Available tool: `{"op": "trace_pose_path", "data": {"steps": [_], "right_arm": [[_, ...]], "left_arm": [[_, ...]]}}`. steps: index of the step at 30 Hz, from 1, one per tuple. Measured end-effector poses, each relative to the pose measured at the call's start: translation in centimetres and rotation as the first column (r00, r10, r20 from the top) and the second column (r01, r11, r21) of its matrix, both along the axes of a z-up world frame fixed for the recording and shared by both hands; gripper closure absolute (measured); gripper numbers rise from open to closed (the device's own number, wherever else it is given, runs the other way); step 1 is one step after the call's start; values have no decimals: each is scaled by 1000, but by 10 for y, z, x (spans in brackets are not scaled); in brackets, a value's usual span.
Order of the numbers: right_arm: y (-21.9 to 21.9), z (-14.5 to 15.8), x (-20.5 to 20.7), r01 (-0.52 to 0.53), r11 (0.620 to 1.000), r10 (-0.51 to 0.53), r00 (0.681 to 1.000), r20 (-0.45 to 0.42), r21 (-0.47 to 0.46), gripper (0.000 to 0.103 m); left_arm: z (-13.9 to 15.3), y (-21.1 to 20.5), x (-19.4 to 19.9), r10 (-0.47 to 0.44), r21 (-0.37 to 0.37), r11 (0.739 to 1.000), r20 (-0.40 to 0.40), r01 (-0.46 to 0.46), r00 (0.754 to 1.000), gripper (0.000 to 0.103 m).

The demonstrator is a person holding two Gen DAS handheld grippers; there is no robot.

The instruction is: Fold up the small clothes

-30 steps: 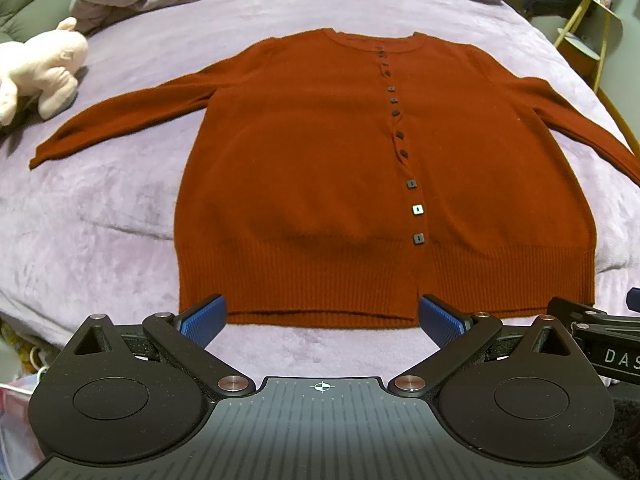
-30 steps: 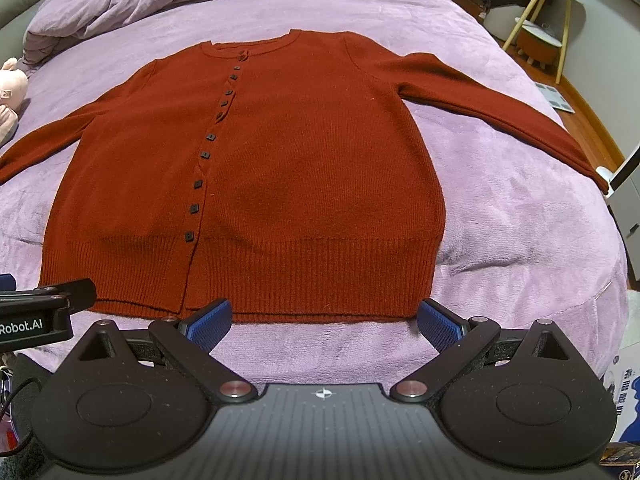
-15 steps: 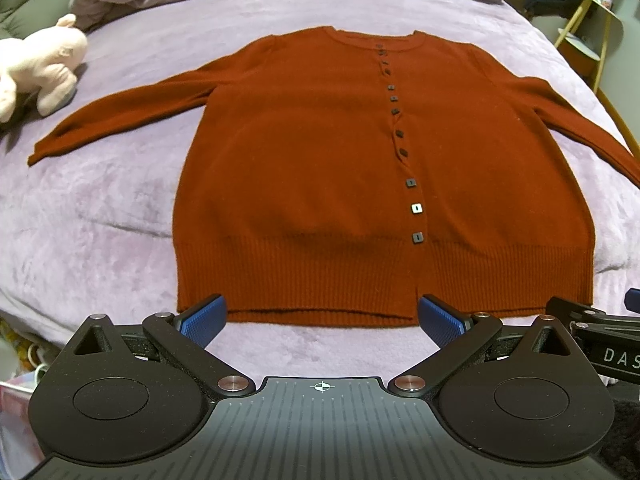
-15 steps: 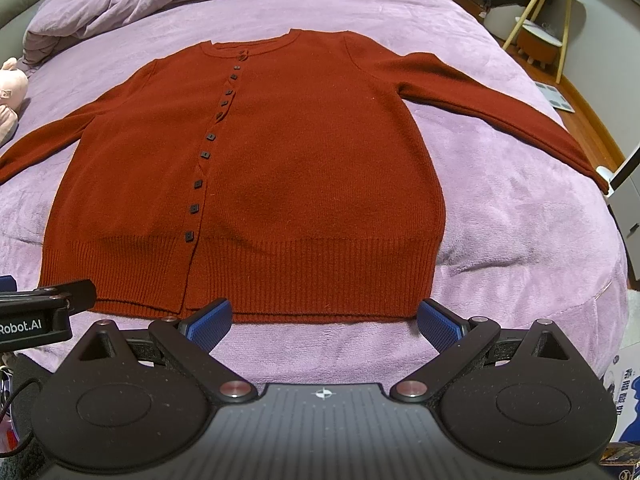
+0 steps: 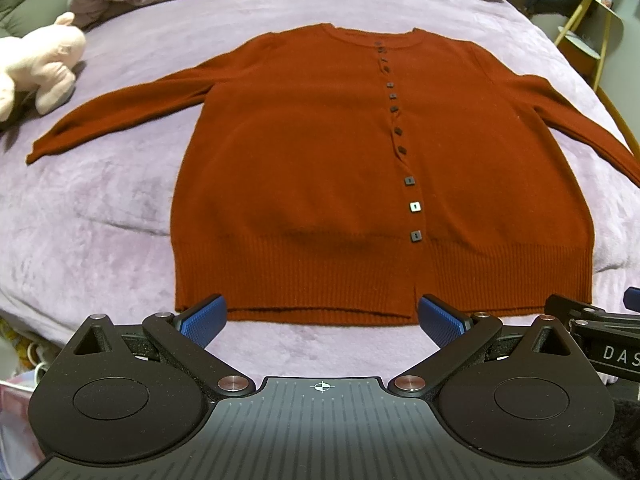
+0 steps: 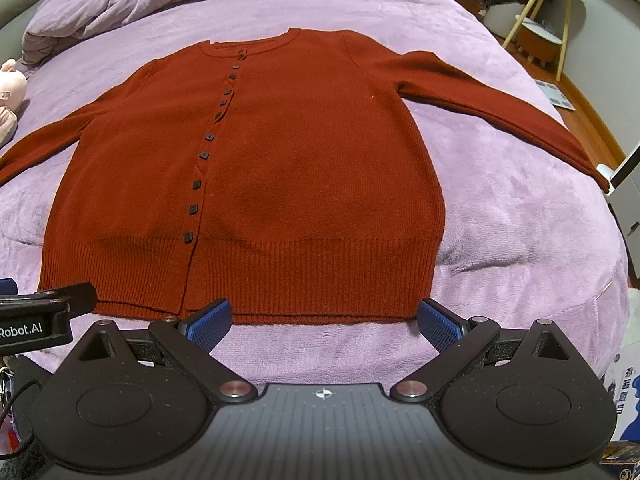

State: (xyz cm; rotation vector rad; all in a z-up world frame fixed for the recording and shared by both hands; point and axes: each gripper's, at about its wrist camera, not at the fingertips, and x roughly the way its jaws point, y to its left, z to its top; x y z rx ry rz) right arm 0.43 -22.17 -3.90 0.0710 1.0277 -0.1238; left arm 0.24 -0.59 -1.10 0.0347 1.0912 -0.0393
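Cardigan (image 5: 360,168) is lying flat ahead; I'm holding both hand-held grippers (image 5: 320,318) (image 6: 324,320) released, aiming squarely for hem corners.

Ahead of my left gripper (image 5: 322,322) lies a rust-red cardigan (image 5: 320,176) with a ribbed hem and small dark square buttons (image 5: 415,236), on a plain lilac bedspread (image 5: 100,216). Far off to its left I see a pale pink plush toy (image 5: 38,68). Both grippers are black with blue finger pads (image 6: 210,320). Beyond my right gripper (image 6: 324,322), to the right, stands a yellow-legged side table (image 6: 560,20).
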Motion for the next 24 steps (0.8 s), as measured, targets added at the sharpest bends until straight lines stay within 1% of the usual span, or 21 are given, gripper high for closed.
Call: {"op": "trace_pose_path", "data": {"steps": [14, 24], "right_arm": [[-4, -3, 2, 5, 1000, -4, 1000, -11, 19, 4], [-16, -10, 6, -11, 992, 12, 1000, -10, 127, 4]], "left_arm": [[-3, 3, 3, 7, -1, 1000, -19, -7, 1000, 0], [-15, 3, 11, 7, -19, 1000, -59, -9, 998, 0]]}}
